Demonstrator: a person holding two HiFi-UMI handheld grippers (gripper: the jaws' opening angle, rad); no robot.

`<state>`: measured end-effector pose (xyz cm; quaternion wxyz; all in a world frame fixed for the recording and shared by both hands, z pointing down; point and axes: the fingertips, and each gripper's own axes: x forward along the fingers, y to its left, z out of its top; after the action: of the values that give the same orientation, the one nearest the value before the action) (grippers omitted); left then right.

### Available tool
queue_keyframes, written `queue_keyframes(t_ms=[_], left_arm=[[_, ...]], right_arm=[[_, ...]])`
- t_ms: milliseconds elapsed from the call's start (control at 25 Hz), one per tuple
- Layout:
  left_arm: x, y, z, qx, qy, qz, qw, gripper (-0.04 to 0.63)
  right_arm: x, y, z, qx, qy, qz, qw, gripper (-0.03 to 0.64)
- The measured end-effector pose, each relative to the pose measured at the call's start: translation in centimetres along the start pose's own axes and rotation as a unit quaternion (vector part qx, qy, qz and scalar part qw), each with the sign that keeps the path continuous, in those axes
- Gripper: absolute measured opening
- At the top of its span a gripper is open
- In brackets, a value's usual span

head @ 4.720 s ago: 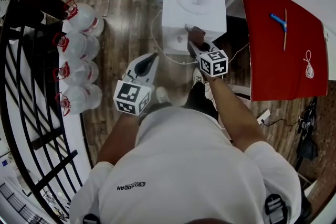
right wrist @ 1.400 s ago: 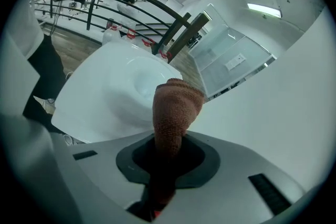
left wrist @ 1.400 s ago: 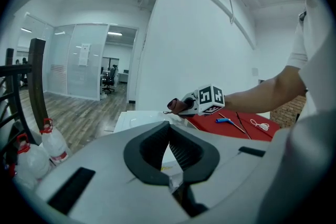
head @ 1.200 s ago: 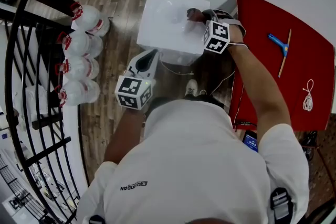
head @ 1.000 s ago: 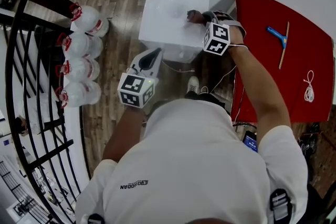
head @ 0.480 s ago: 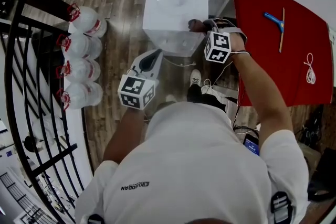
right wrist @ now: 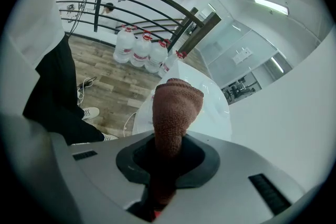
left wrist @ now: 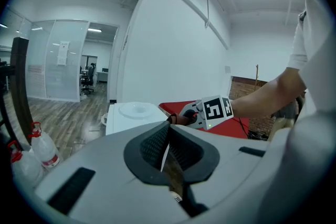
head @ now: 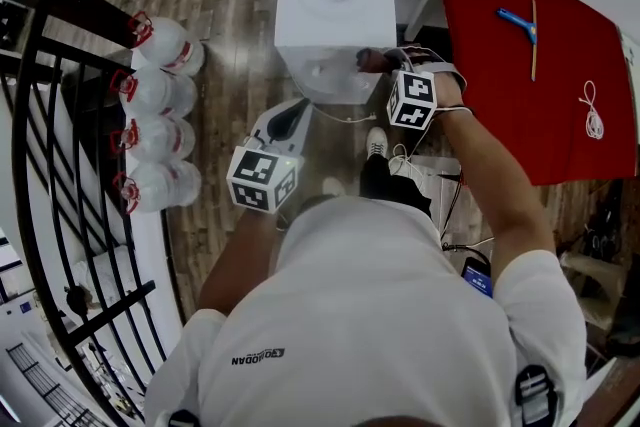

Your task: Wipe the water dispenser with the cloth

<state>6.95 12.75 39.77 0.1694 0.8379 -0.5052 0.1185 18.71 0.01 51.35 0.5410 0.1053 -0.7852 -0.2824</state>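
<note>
Our right tongs (right wrist: 168, 155) pinch the cloth (right wrist: 176, 105) mid-bunch; soft and limp, we judge, at the water dispenser (head: 330, 15) ahead. Our left tongs (left wrist: 165, 152) are pressed together, empty.

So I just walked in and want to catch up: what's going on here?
A person is wiping a white water dispenser. The right tongs are shut on a brown cloth, whose end sits at the front right edge of the dispenser's top. The left tongs are shut and empty, held back from the dispenser. Water bottles stand on the floor to the person's left.
</note>
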Motion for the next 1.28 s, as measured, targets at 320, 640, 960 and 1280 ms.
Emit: queue_keyframes(t_ms=[320, 640, 960, 1280], left_arm=[[-0.3, -0.4, -0.5, 0.026, 0.011, -0.013, 0.9995, -0.008], [3.4, 0.8, 2.1, 0.038, 0.010, -0.036, 0.9986, -0.008], [10.8, 1.4, 5.3, 0.041, 0.022, -0.050, 0.9976, -0.008], [16.8, 2.5, 6.4, 0.018, 0.046, -0.051, 0.9975, -0.008]], right_arm=[[-2.7, 0.6, 1.2, 0.253, -0.094, 0.015, 0.963, 0.054], [-4.5, -5.1, -3.0, 0.638, -0.237, 0.043, 0.732, 0.054], [-0.7, -7.0, -8.0, 0.719, -0.250, 0.094, 0.642, 0.054], [5.7, -7.0, -10.2, 0.736, -0.229, 0.155, 0.618, 0.054]])
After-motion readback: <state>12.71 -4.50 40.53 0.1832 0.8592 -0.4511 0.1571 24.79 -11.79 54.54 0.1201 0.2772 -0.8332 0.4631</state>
